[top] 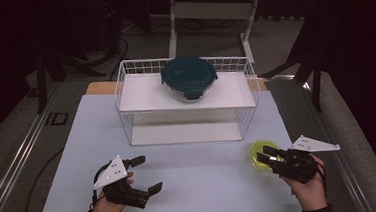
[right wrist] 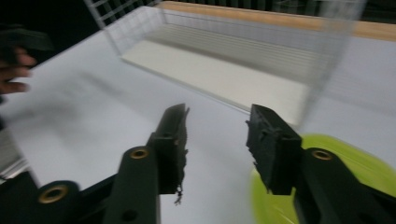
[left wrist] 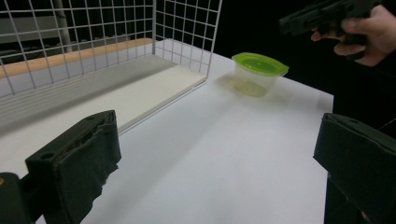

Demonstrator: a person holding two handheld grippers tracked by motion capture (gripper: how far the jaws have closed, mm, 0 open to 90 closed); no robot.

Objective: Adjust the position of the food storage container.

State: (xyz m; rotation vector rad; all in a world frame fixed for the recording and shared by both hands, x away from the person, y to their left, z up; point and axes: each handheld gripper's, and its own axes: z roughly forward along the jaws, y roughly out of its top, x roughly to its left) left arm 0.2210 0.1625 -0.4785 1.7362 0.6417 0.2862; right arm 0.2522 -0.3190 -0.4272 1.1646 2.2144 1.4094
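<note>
High view, read near to far, clock directions taken on the table with twelve away from me. At about seven o'clock I hold the left gripper (top: 142, 175), jaws well apart and empty, resting low near the front edge of the white table (top: 201, 185); at about four o'clock I hold the right gripper (top: 267, 159), jaws also apart, clamped on nothing, their tips over the near rim of the green-lidded tub (top: 263, 153).

The relation that matters: the tub sits on the table at four o'clock, right under the right gripper's tips and well apart from the left one, so the right hand is plainly the nearer. In the right gripper view the green lid (right wrist: 369, 172) lies below and to the outside of one jaw, not between the two; I judge the gripper must shift sideways over the tub before closing. The tub looks roughly round, so no long axis to favour.

In the left gripper view the same tub (left wrist: 259, 70) stands far ahead at about one o'clock, with the right hand (left wrist: 369, 30) above it.

Farther off, toward twelve, stands the white wire rack (top: 124, 85); its lower shelf (top: 183, 132) is bare, and on its upper shelf (top: 140, 94) sits a round glass container with a dark teal lid (top: 189, 75), untouched by either gripper.
</note>
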